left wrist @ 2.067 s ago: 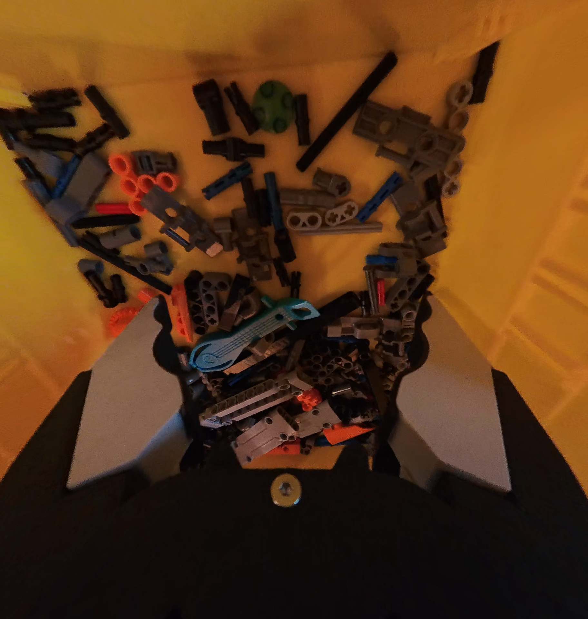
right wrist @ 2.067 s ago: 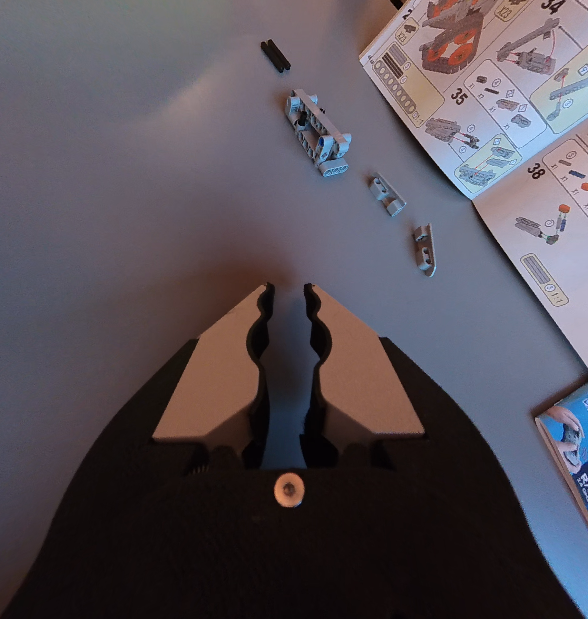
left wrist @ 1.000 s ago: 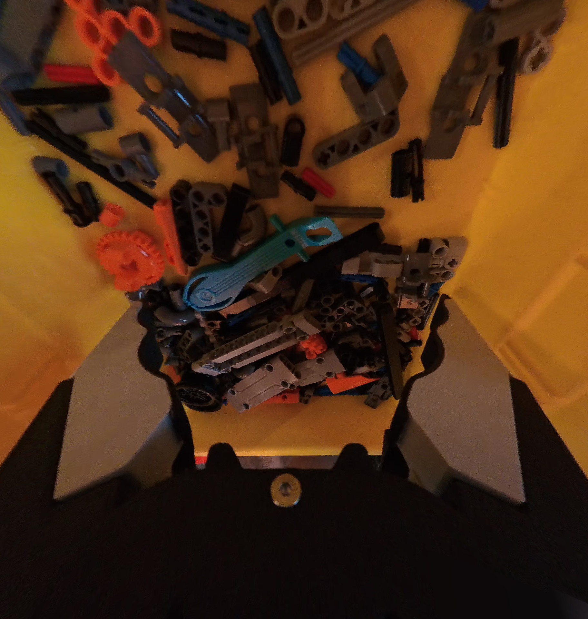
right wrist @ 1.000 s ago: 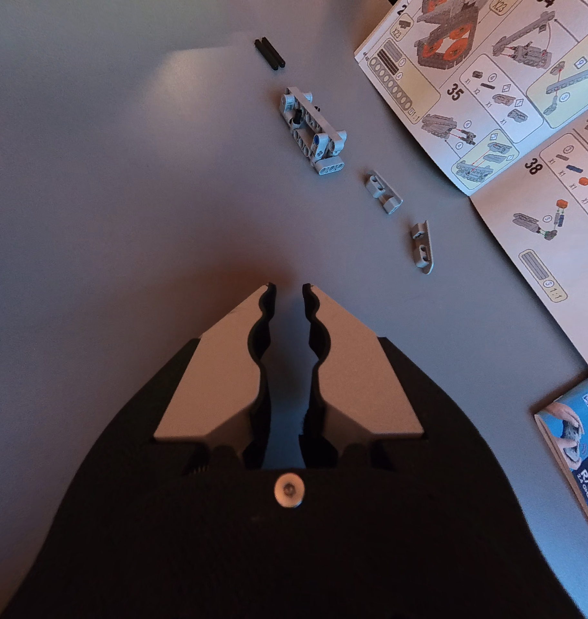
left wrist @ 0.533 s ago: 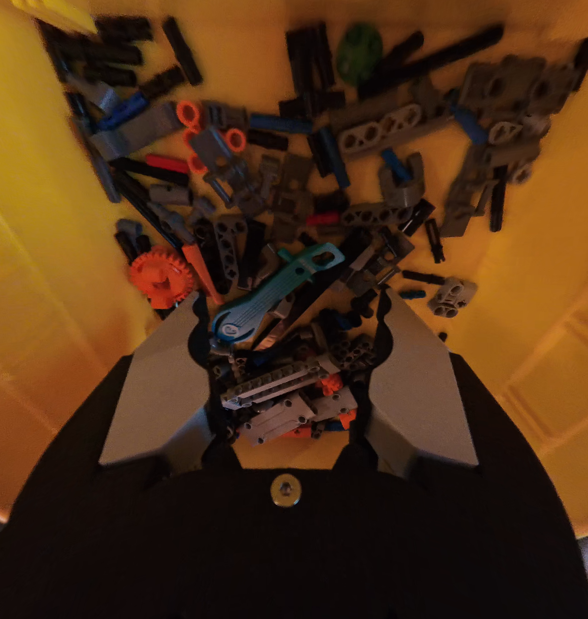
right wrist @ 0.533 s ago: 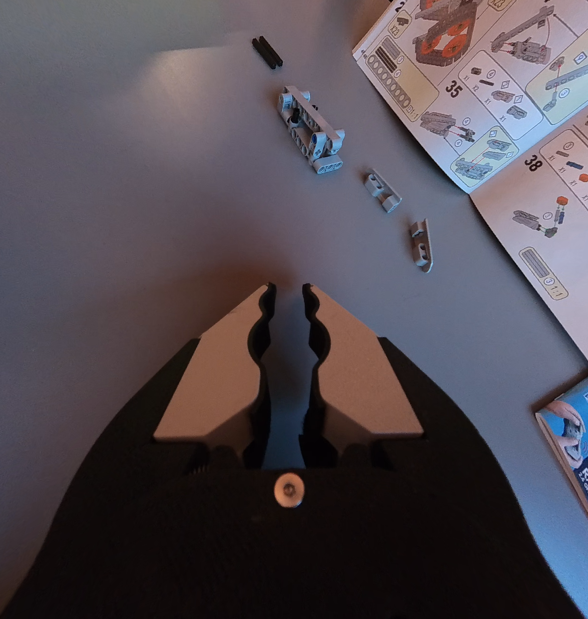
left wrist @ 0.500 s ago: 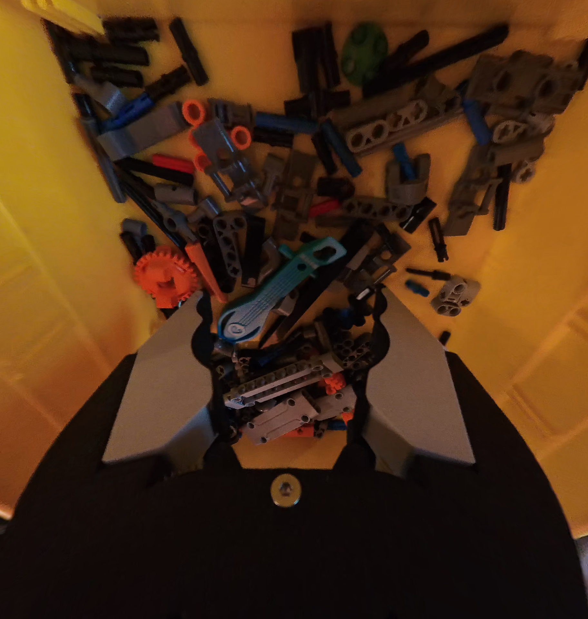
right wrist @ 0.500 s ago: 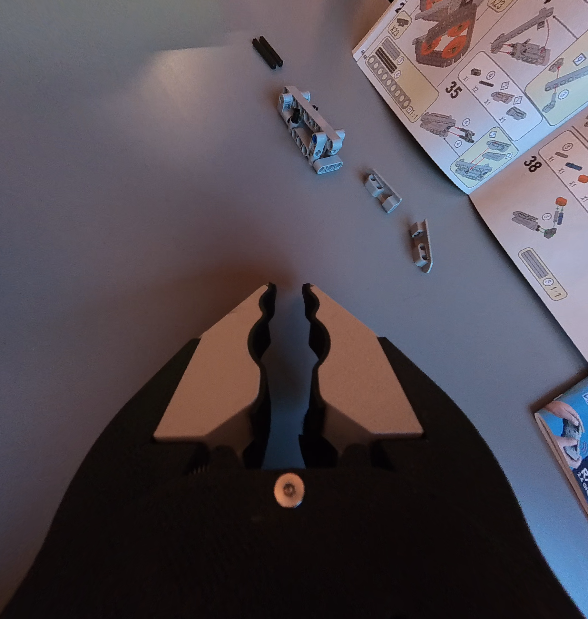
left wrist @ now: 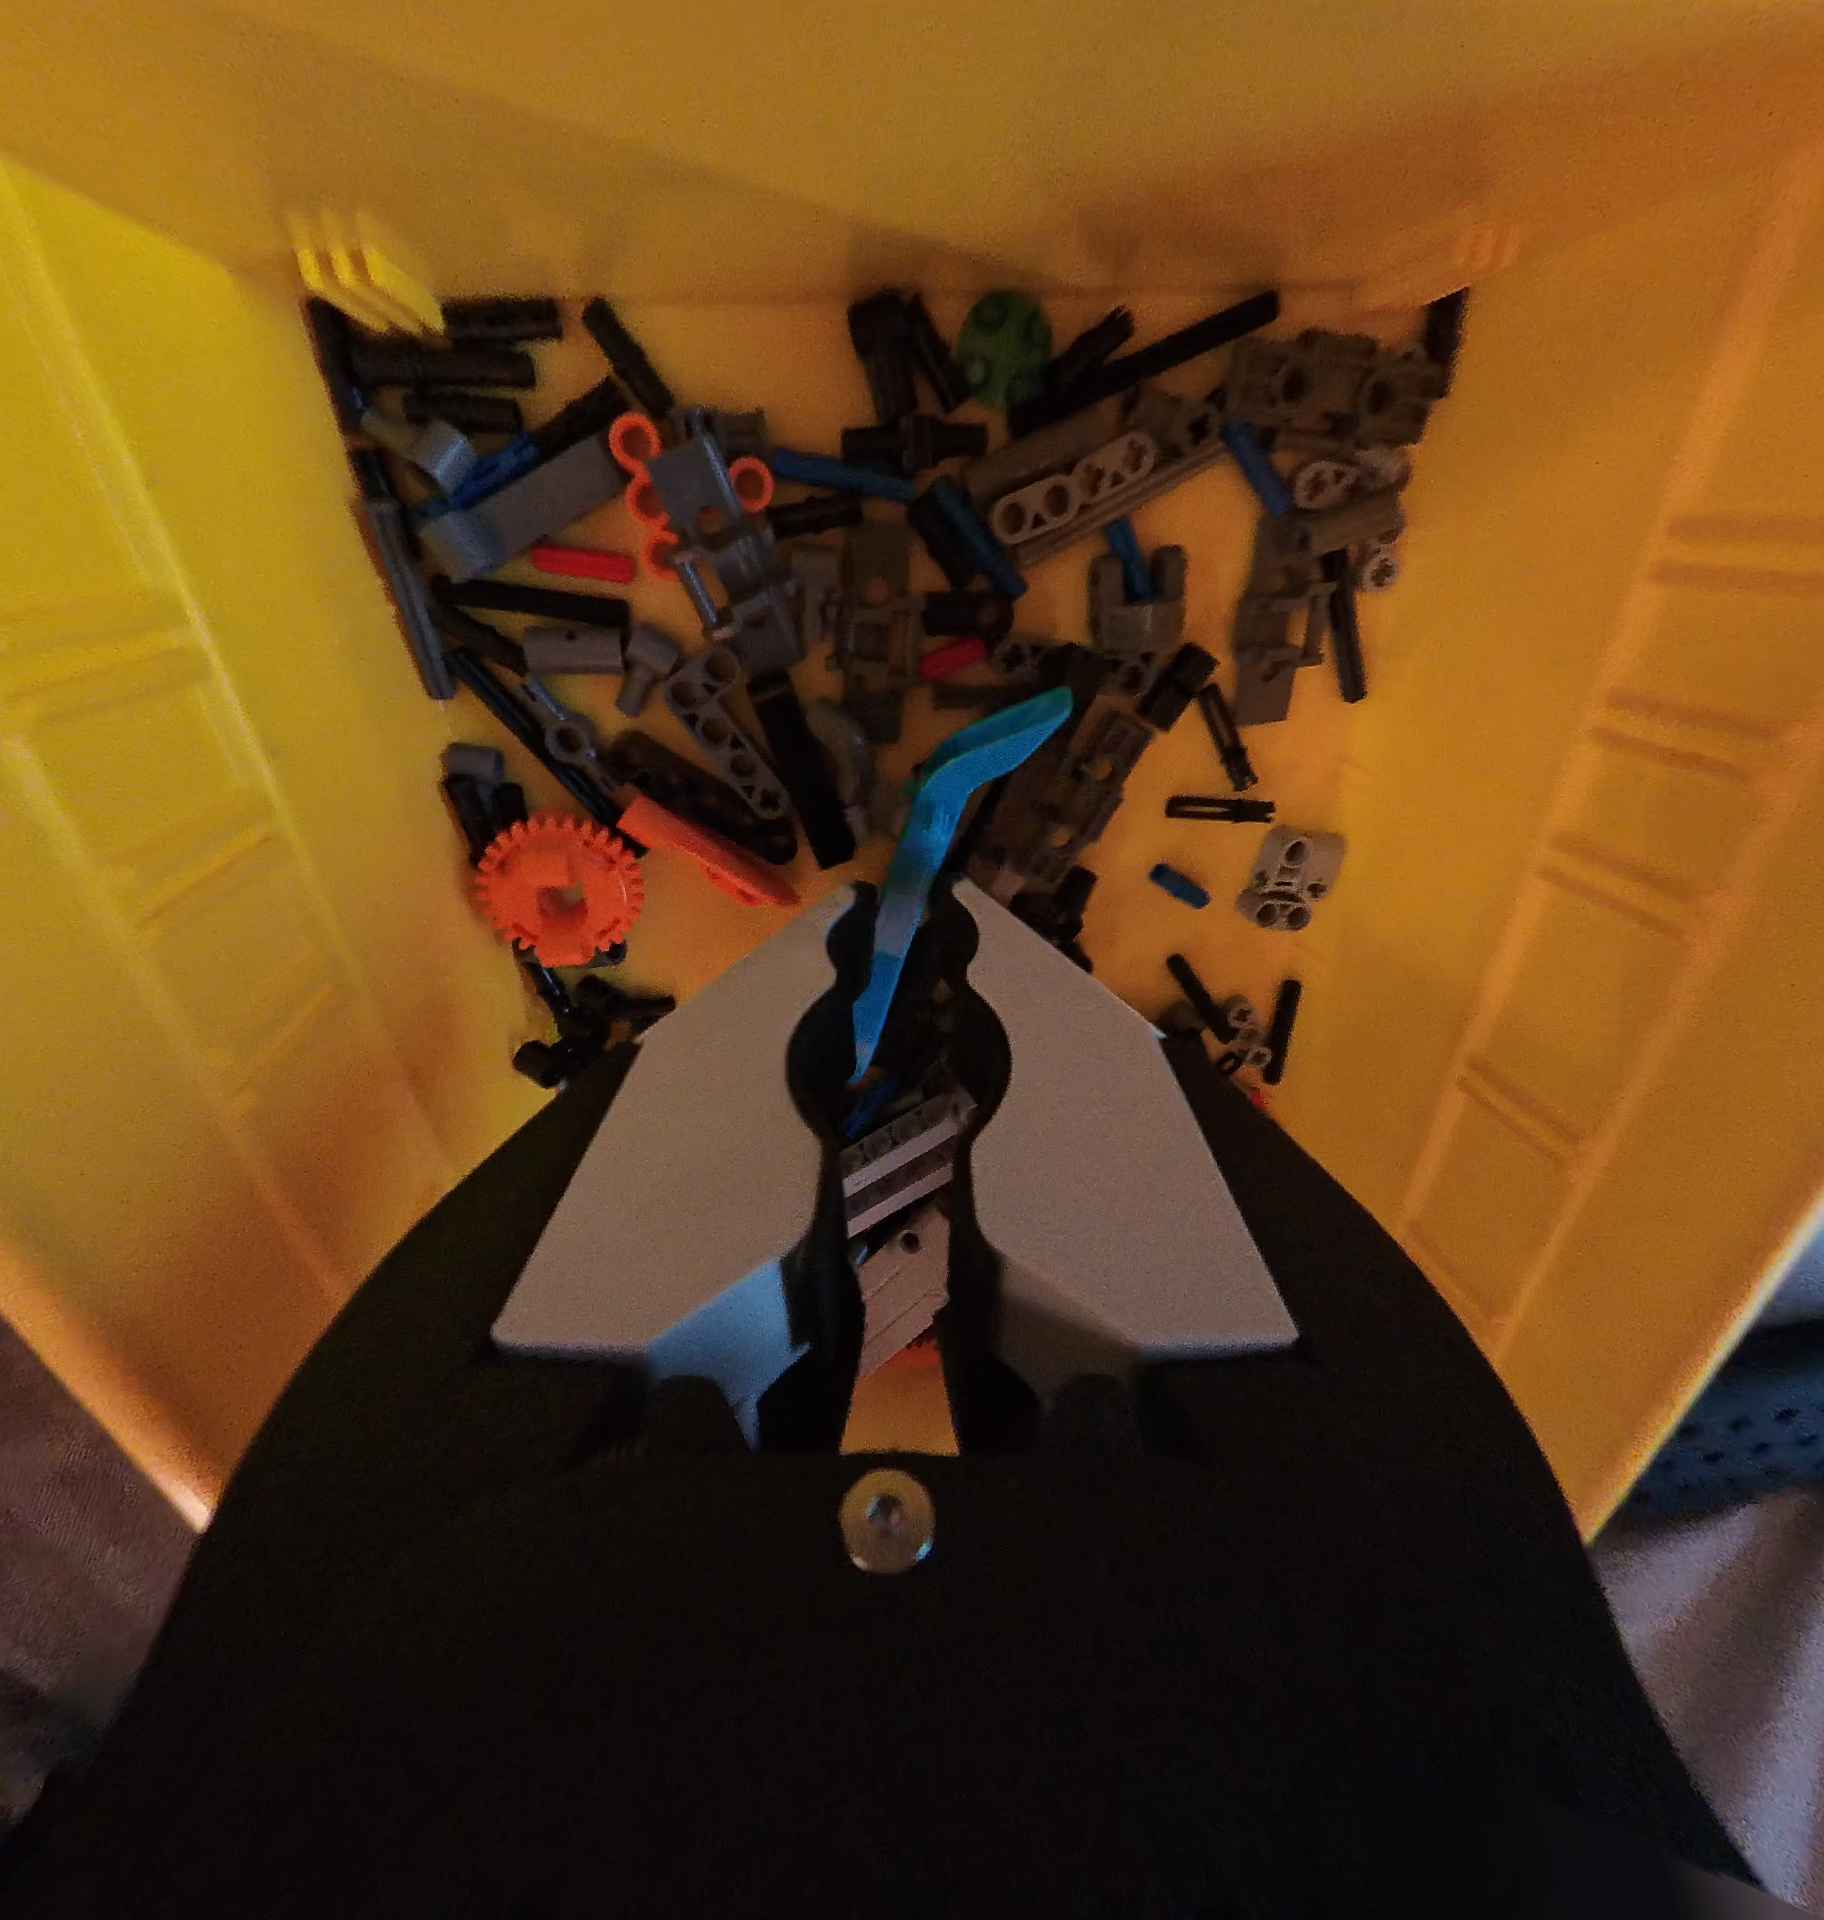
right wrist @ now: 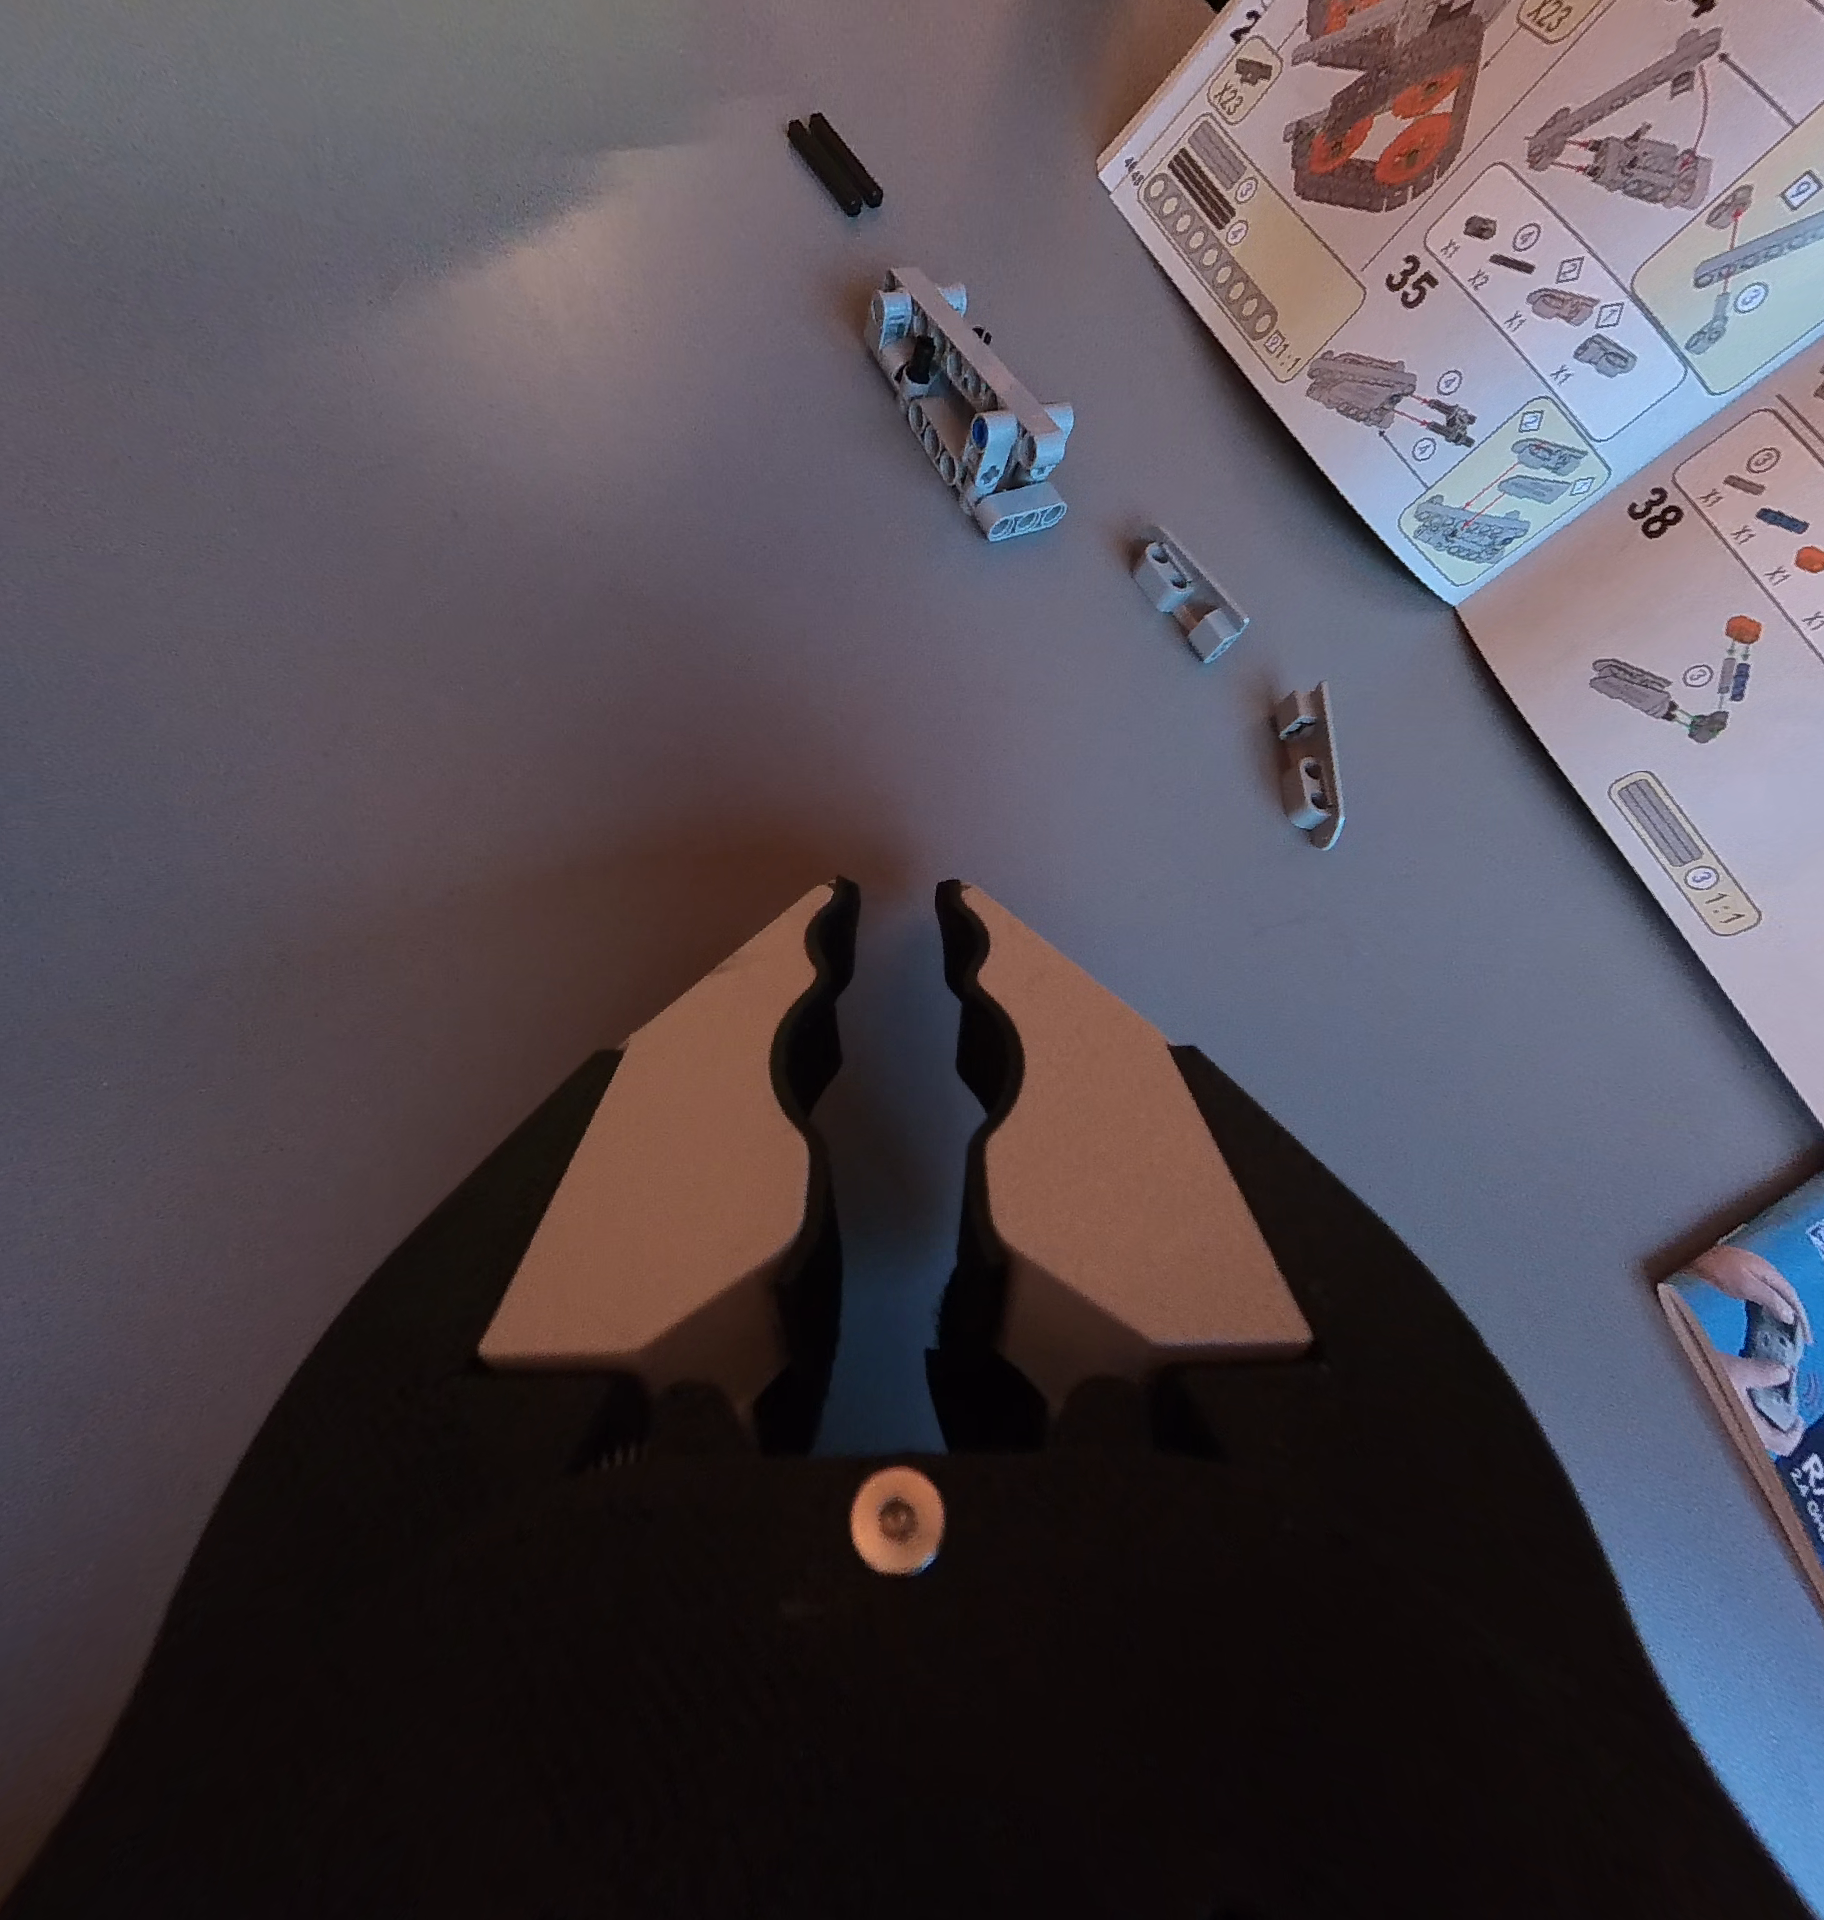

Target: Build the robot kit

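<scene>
Teal tool (left wrist: 949,831), a flat brick-separator sort of piece, sat pinched edge-on between the fingers of the left gripper (left wrist: 903,899), w/ its far end sticking out past the tips. Left jaws stood nearly together, clamped on it; a few grey beams showed in the gap behind it, whether gripped too or just lying below, can't tell. All of this was inside the yellow bin (left wrist: 1573,727), over its floor of loose parts.

Relative to the teal tool: orange gear (left wrist: 558,894) lay to its left near the bin wall, an orange blade-shaped piece (left wrist: 705,847) between gear & tool, a small light-grey connector (left wrist: 1290,878) to its right, a green round piece (left wrist: 1007,348) well beyond it by the far wall. Black pins, blue pins & dark grey beams were scattered all about.

Right gripper (right wrist: 897,888) hung over the grey table (right wrist: 316,520), holding nothing, jaws a narrow gap apart, not closed on anything. Ahead of it & to the right: a grey beam assembly (right wrist: 965,400), two small grey pieces (right wrist: 1188,592) (right wrist: 1308,769), two black pins (right wrist: 833,166) farther off, an open instruction booklet (right wrist: 1562,312) and a blue leaflet (right wrist: 1781,1403) at the right edge.

As for progress: one piece was gripped in the bin but, judging by the view, not yet out of it; the assembly on the table looked only partly built.
</scene>
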Demonstrator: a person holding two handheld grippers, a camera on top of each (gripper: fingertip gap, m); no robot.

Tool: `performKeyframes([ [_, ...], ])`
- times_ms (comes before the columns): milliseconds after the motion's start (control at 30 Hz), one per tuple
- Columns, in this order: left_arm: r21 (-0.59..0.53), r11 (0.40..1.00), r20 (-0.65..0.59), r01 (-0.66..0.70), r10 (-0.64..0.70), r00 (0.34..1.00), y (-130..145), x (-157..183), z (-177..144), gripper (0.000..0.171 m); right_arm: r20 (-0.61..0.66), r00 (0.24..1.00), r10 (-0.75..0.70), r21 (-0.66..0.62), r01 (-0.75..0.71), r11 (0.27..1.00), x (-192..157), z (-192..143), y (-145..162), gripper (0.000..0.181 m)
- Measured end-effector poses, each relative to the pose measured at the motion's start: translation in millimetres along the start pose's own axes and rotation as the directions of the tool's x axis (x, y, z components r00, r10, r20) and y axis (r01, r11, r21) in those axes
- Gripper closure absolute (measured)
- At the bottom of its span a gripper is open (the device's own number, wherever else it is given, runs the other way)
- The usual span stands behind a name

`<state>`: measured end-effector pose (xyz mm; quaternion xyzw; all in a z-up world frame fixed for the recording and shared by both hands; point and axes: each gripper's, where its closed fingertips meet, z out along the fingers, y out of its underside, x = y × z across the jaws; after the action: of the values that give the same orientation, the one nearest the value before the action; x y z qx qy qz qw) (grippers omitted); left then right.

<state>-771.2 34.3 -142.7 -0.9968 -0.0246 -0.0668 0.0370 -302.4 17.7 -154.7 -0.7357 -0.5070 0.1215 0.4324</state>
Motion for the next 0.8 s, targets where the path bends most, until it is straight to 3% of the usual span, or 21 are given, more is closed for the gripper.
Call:
performKeyframes([
  [300,0.174,0.982,-0.045,-0.075,0.084,0.995,-26,15,-21,0.165,0.000,1.000,0.001,0.000,-0.001,1.000,0,0,0,0.165],
  [567,0.209,0.971,-0.003,-0.119,0.122,0.992,-31,10,-29,0.165,0.001,1.000,0.001,-0.001,-0.001,1.000,0,0,0,0.165],
  [600,0.228,0.964,0.007,-0.137,0.139,0.990,-34,11,-31,0.160,0.002,1.000,0.001,-0.001,-0.001,1.000,0,0,0,0.165],
  [667,0.262,0.954,-0.003,-0.145,0.151,0.989,-37,17,-36,0.116,0.002,1.000,0.001,-0.001,-0.001,1.000,0,0,0,0.165],
  [700,0.248,0.959,-0.029,-0.138,0.150,0.988,-32,21,-37,0.106,0.003,1.000,0.001,-0.001,-0.001,1.000,0,0,0,0.165],
  [800,0.094,0.990,-0.064,-0.106,0.112,0.992,-1,19,-27,0.106,0.005,1.000,0.001,-0.001,-0.001,1.000,0,0,0,0.166],
])
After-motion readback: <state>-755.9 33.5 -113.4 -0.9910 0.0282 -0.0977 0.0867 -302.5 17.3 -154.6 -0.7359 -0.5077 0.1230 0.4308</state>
